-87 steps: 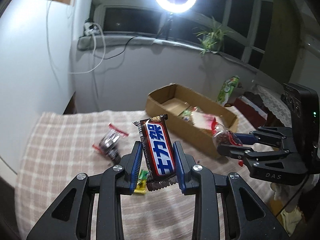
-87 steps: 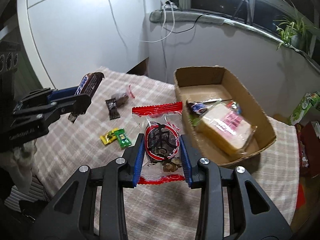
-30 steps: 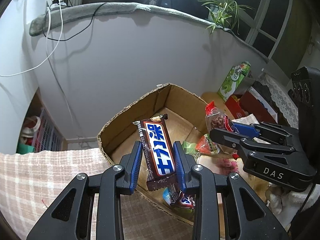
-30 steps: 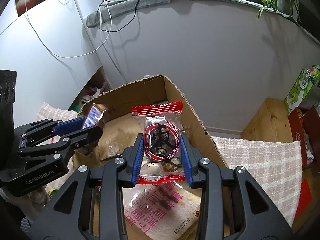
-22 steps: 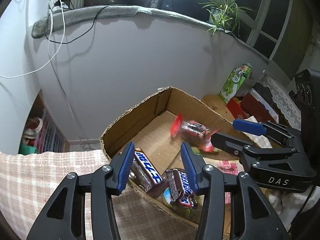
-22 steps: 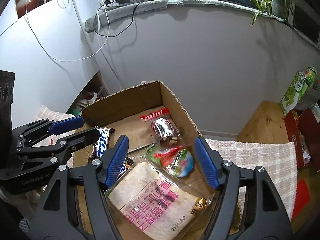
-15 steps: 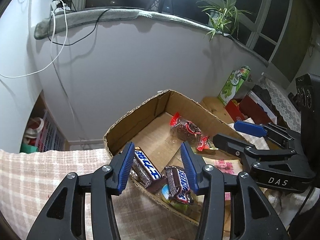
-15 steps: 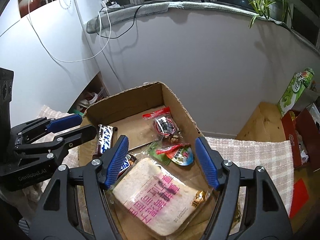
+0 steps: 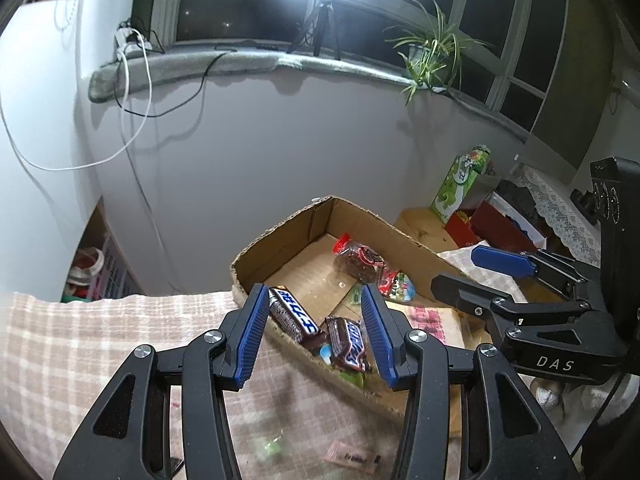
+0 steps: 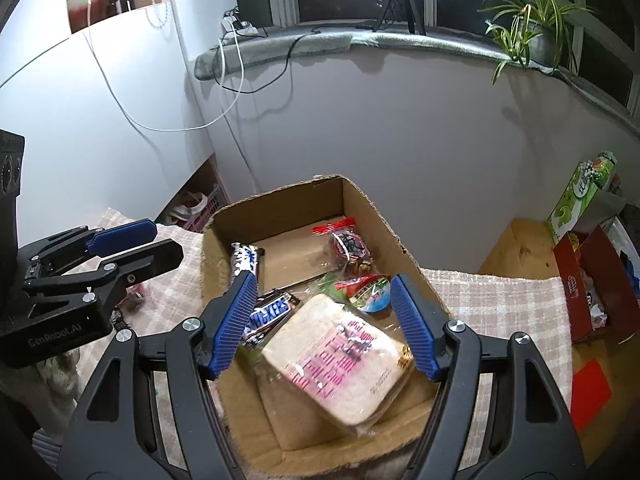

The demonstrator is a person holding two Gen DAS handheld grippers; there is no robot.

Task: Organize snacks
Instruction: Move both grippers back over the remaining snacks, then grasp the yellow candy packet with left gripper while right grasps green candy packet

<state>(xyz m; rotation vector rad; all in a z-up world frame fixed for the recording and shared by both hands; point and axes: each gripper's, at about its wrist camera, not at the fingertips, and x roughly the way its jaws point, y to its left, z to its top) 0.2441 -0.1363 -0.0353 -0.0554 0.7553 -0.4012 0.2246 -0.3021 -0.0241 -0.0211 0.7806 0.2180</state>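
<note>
A cardboard box [image 9: 280, 236] [image 10: 276, 200] stands on the checked tablecloth and holds snacks. In it lie a blue-label chocolate bar [image 9: 294, 314] [image 10: 245, 262], a Snickers bar [image 9: 350, 344] [image 10: 268, 314], a red-edged clear packet [image 9: 360, 258] [image 10: 346, 246], a round jelly cup [image 10: 370, 294] and a wrapped bread slice [image 10: 340, 360]. My left gripper [image 9: 314, 330] is open and empty above the box's near edge. My right gripper [image 10: 322, 326] is open and empty above the box; it also shows at the right of the left wrist view [image 9: 476, 268].
Small wrappers [image 9: 352, 456] lie on the cloth [image 9: 80, 344] near me. A dark candy [image 10: 132, 300] lies left of the box. A green carton [image 10: 580, 192] and a red box [image 10: 588, 280] stand at the right. A grey wall rises close behind.
Both grippers opened and let go: the chocolate bar and the red-edged packet dropped into the box. Both grippers have since drawn back and risen a little.
</note>
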